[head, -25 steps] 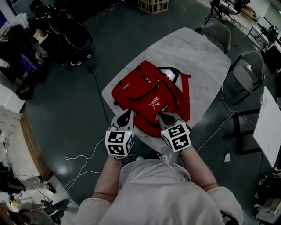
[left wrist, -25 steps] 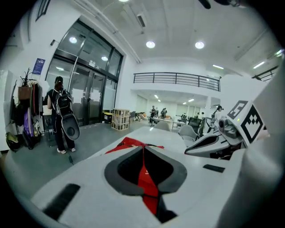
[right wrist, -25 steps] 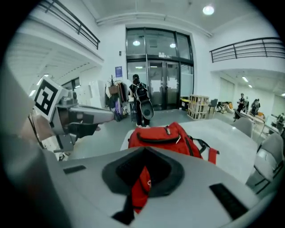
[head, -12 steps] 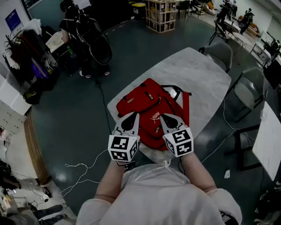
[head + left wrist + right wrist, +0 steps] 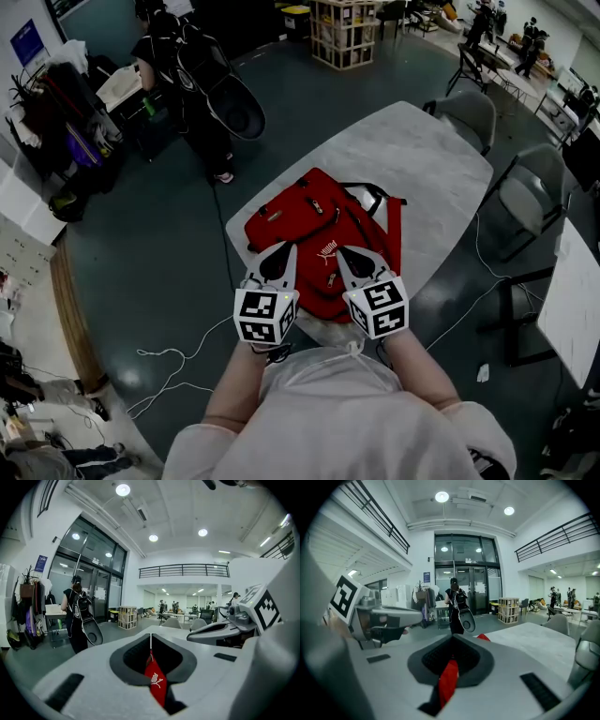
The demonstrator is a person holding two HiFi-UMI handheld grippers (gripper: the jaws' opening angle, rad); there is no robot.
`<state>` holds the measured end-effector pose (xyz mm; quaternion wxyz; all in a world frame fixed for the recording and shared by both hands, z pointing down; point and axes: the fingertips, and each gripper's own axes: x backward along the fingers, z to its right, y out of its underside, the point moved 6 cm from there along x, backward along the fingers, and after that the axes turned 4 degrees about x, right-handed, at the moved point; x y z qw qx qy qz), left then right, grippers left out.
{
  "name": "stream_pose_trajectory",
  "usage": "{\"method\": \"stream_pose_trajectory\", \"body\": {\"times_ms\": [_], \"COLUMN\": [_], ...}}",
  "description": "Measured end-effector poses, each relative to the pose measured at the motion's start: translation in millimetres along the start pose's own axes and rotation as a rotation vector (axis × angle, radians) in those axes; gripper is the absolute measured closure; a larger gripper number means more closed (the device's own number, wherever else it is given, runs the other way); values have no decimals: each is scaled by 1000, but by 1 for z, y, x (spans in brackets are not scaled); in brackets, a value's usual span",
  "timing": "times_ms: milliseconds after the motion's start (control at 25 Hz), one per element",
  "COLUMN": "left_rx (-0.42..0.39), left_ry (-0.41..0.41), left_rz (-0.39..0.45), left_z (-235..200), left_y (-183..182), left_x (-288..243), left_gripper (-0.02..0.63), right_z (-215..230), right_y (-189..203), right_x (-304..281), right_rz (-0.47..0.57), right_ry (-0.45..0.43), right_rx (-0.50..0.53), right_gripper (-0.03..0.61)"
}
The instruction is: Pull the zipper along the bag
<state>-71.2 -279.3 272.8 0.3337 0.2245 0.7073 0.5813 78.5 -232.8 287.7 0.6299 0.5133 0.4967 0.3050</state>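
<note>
A red backpack (image 5: 323, 234) lies flat on the pale marble table (image 5: 422, 159). Both grippers sit side by side at the bag's near edge. My left gripper (image 5: 284, 249) is shut, and in the left gripper view a red pull tab (image 5: 155, 686) with a white logo is pinched between its jaws (image 5: 151, 640). My right gripper (image 5: 343, 251) is shut too; in the right gripper view a fold of red bag fabric (image 5: 448, 684) shows between its jaws (image 5: 453, 640). Where each grip meets the bag is hidden under the grippers in the head view.
A person with a black backpack (image 5: 202, 84) walks on the floor at the back left. Two grey chairs (image 5: 466, 111) (image 5: 530, 187) stand to the right of the table. A wooden crate (image 5: 342, 33) stands far back, and cables (image 5: 178, 352) lie on the floor at the left.
The head view has lifted, so the bag and table look smaller. The person at the back left has walked to the right. Both grippers stay shut at the bag's near edge.
</note>
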Motion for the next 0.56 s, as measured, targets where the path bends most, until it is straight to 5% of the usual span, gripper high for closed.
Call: {"method": "stream_pose_trajectory", "body": {"times_ms": [560], "left_rx": [20], "left_ry": [5], "left_rz": [-7], "left_z": [0], "left_y": [7], "left_x": [-3], "left_gripper": [589], "right_z": [1], "right_y": [5], "right_x": [-5], "right_rz": [0], "right_ry": [-16], "right_rx": [-7], "right_gripper": [552]}}
